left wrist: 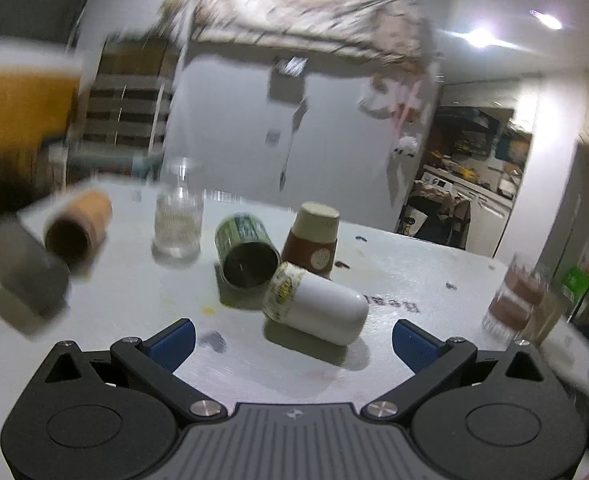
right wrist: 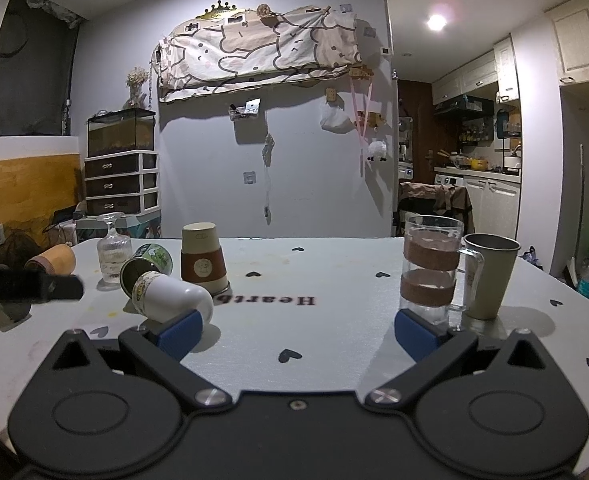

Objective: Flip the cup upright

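Facing you is a pale grey wall (right wrist: pixel 306 152) with a patterned cloth (right wrist: pixel 258 54) hung high on it, a kitchen (right wrist: pixel 474 160) opening off to the right and a drawer unit (right wrist: pixel 120 182) with a tank on top to the left. Below that spreads the white bench (right wrist: pixel 334 340), printed with small dark hearts and some lettering.

On its right side you have a glass mug (right wrist: pixel 432 268) with brown bands, upright, and a metal tumbler (right wrist: pixel 488 276) just beside it, also upright. On the left, cups are scattered: a white cup (left wrist: pixel 318 304) on its side, a green printed cup (left wrist: pixel 246 256) on its side touching it from behind, a brown-sleeved paper cup (left wrist: pixel 312 240) standing mouth down, a clear stemmed glass (left wrist: pixel 178 220) also mouth down, and farther left a tan cup (left wrist: pixel 80 226) and a grey cup (left wrist: pixel 24 268), both lying over.

Your left hand-held gripper (left wrist: pixel 293 342) is spread wide, holding nothing; the white cup lies just ahead, between its blue pads (left wrist: pixel 174 340). Your right hand-held gripper (right wrist: pixel 296 332) is equally wide and empty, with the white cup just beyond its left pad; the left-wrist view is blurred.
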{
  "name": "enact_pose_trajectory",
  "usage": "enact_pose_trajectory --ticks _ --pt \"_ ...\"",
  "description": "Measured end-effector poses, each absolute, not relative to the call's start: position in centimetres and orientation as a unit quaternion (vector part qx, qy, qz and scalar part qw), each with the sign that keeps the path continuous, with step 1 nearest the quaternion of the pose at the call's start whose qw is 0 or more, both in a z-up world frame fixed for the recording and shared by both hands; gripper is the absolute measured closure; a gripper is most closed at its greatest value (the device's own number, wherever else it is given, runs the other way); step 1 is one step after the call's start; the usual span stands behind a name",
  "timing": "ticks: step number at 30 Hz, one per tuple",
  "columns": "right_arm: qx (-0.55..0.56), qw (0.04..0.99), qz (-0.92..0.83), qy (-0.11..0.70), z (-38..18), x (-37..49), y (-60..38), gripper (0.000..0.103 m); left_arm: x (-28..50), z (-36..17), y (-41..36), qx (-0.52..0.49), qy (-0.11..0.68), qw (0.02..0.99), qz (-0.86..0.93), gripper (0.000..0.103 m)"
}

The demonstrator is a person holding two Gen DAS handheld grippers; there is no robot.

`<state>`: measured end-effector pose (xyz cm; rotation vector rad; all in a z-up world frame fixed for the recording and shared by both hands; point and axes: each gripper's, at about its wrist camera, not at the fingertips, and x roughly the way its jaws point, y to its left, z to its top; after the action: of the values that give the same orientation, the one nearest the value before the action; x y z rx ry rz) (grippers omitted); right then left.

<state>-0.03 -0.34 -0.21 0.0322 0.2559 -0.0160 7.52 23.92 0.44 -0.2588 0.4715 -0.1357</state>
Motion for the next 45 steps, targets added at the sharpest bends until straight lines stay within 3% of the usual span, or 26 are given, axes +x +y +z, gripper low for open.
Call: enact_pose_trajectory --ticks 14,19,32,33,36,45 --pt "0.037 0.990 -0.023 0.132 -0.9 -0.9 -3.1 0.000 17.4 -1.3 21.9 -0.337 0.359 0.868 0.061 0.005" --pt "0.040 0.990 -0.025 0.135 -1.1 -1.0 -3.6 0.000 18.9 -1.9 21.6 -0.409 0.352 0.833 0.121 0.008" --pt "0.048 0.989 -0.035 0.135 -1.2 -1.4 -4.9 0.000 21.4 -2.7 18.7 -0.398 0.378 0.818 0.173 0.008" --pt "0.049 0.989 -0.036 0.135 -1.2 -1.4 -5.0 0.000 21.5 -2.8 18.7 -0.394 0.378 0.820 0.169 0.011" --pt "0.051 0.989 -0.038 0.135 -1.1 -1.4 -5.2 0.000 21.4 -2.9 19.3 -0.391 0.375 0.828 0.147 0.030" --pt "0.049 0.989 -0.036 0.133 -1.0 -1.3 -5.1 0.000 20.7 -2.9 20.4 -0.338 0.414 0.845 0.026 0.033"
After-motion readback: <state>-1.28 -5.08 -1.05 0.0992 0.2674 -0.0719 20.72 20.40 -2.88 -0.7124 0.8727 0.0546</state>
